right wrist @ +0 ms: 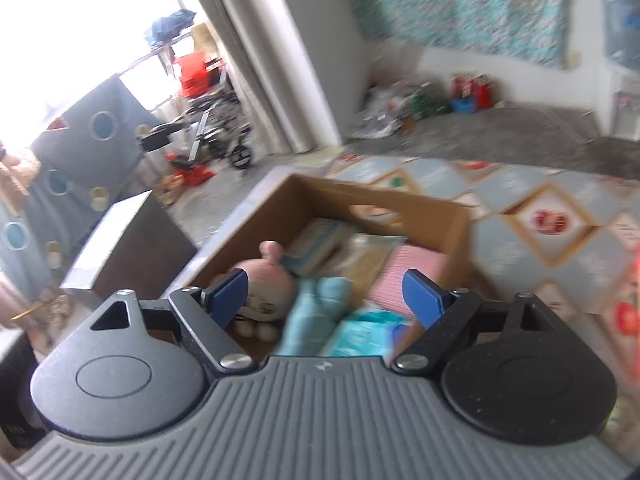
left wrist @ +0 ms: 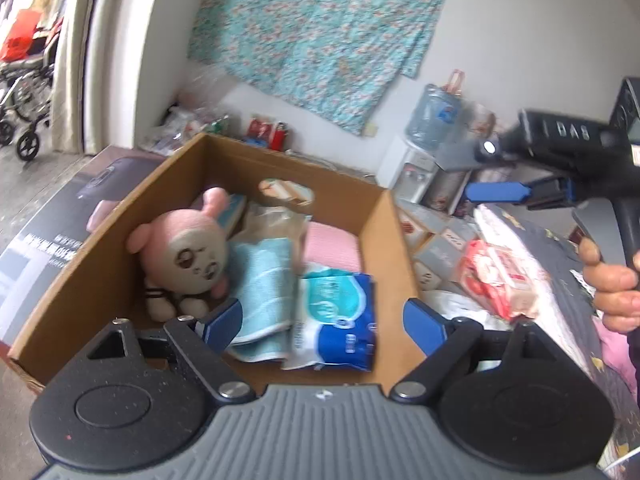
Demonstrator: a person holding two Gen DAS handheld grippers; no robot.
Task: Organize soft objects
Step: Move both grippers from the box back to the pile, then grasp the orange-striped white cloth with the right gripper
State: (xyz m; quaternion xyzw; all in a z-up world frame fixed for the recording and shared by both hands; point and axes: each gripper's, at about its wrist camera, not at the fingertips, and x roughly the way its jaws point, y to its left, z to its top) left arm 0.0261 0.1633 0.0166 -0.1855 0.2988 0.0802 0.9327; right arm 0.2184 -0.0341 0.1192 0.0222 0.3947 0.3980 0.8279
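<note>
- Above the open brown cardboard box [left wrist: 384, 232], the left gripper [left wrist: 324, 320] hung with its blue-padded fingers [left wrist: 222, 322] spread wide and nothing between them.
- Inside that box, at its left side, a pink plush doll with a beige stitched face [left wrist: 188, 254] sat leaning against the cardboard wall, its head uppermost.
- Just beside the doll lay a folded light-teal towel [left wrist: 264, 284], its left edge touching the doll's body.
- Against the towel's right edge lay a blue-and-white plastic pack of tissues [left wrist: 340, 320], near the box's right wall.
- Behind those two, a pink ribbed cloth [left wrist: 332, 246] lay flat against the right wall, and a crinkled clear plastic packet [left wrist: 272, 220] sat toward the back.
- Off to the right in the left wrist view, the right gripper [left wrist: 496, 190] was held by a bare hand [left wrist: 612, 280] above a dark patterned surface; one blue finger [left wrist: 500, 192] showed there, side-on.
- From its own camera, the right gripper [right wrist: 332, 296] had its blue fingers [right wrist: 424, 296] spread apart and empty, pointing down at the same box [right wrist: 456, 220]; that picture was blurred.
- Right of the box, a red-and-white soft pack [left wrist: 496, 276] lay on the dark patterned surface [left wrist: 560, 312], apart from the box.
- On the far wall hung a teal floral cloth [left wrist: 320, 36], with a water dispenser [left wrist: 420, 148] below its right end.
</note>
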